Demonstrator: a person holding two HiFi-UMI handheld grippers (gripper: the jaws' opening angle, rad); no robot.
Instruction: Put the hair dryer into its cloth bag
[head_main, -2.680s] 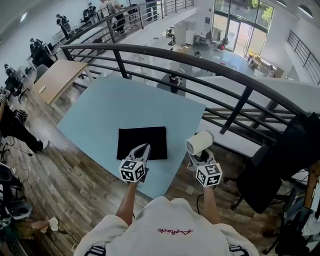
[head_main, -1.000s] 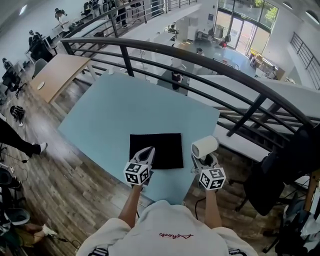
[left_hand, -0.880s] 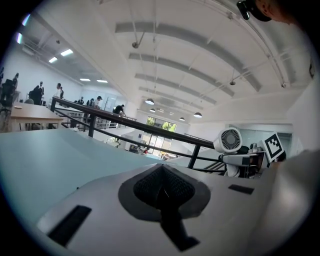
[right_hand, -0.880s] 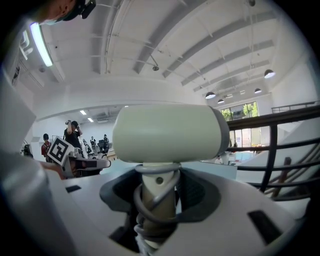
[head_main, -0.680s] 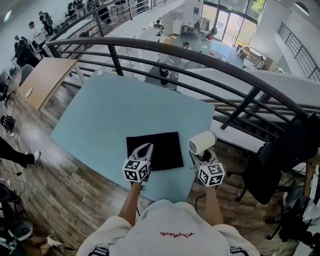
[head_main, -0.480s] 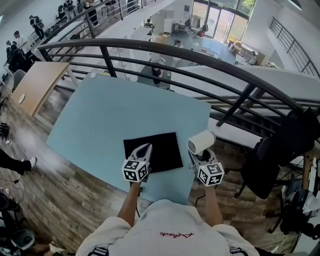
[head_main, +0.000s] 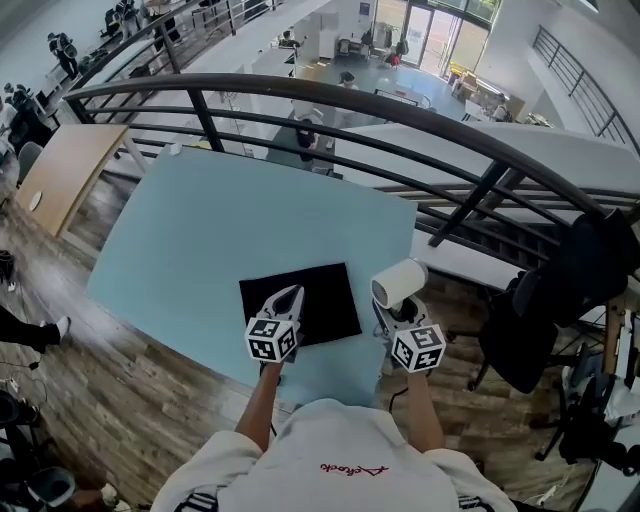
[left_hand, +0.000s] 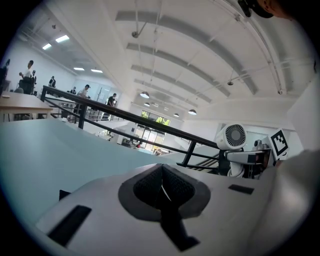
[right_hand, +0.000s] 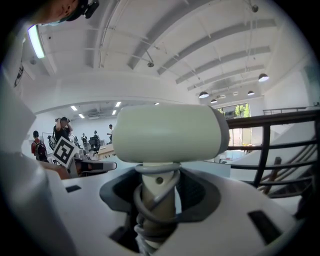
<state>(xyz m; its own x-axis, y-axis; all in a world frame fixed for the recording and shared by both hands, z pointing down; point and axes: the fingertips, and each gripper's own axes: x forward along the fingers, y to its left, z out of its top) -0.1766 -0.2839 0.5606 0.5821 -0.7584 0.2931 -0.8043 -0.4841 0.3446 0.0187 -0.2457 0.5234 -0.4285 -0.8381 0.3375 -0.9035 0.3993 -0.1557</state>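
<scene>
Nearest the camera in the head view is the person's white shirt (head_main: 330, 465), with both forearms reaching forward from it. The left gripper (head_main: 289, 293) carries its marker cube (head_main: 272, 338) at the rear. Its own view shows the two dark pads pressed flat together with nothing between them (left_hand: 161, 186). From above, its tips lie over the near edge of the black cloth bag (head_main: 310, 300); whether they touch the cloth cannot be told.

The right gripper (head_main: 397, 312) is clamped on the handle (right_hand: 158, 182) of the white hair dryer (head_main: 399, 283), so its jaws stand apart by the handle's width. A grey cord (right_hand: 145, 220) is wound round that handle. The dryer stands upright with its barrel lying across the top of the jaws (right_hand: 167, 132). It is held in the air by the table's right edge, beside the bag but clear of it and wholly outside it. Seen from the left gripper, the barrel's grille end faces the camera (left_hand: 234, 136).

The bag lies flat and closed on the light blue table (head_main: 220, 220), near its front edge. Beyond the table runs a black curved railing (head_main: 400, 110), and a black chair (head_main: 535, 320) stands on the wooden floor to the right. Past the railing a lower hall opens, and people stand by desks at the far left.
</scene>
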